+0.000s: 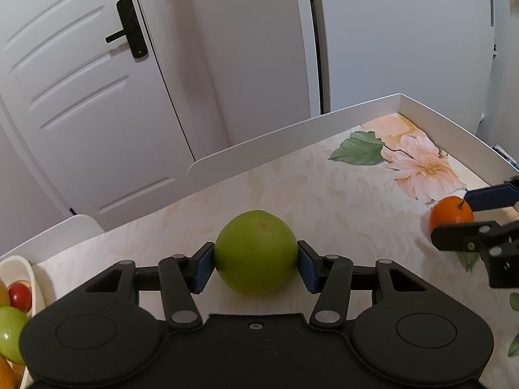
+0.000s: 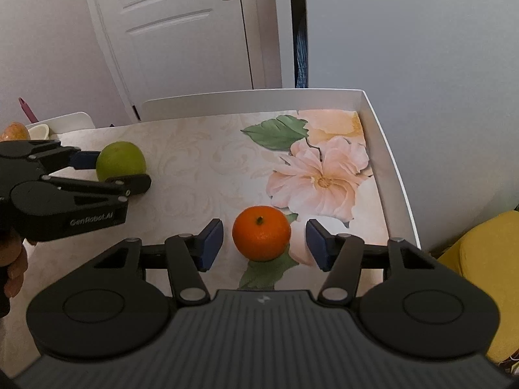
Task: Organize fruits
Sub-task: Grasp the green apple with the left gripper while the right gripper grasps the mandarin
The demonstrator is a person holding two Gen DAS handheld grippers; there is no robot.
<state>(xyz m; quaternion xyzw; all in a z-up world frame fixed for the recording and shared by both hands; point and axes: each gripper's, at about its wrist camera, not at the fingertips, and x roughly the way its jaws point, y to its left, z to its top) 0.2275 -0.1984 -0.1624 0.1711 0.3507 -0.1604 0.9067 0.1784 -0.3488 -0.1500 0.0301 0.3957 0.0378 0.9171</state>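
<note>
A green apple (image 1: 256,251) rests on the floral table, and my left gripper (image 1: 256,264) is shut on it, both blue pads touching its sides. The apple also shows in the right wrist view (image 2: 120,160) with the left gripper (image 2: 113,170) around it. An orange tangerine (image 2: 261,237) sits on the table between the pads of my right gripper (image 2: 264,243), which is open with gaps on both sides. The tangerine (image 1: 451,215) and the right gripper (image 1: 460,214) show at the right edge of the left wrist view.
A cream bowl (image 1: 22,267) at the left holds a red fruit (image 1: 20,296), a green fruit (image 1: 11,332) and orange ones. The table has a raised white rim (image 2: 386,149) along the far and right sides. A yellow seat (image 2: 486,275) stands to the right.
</note>
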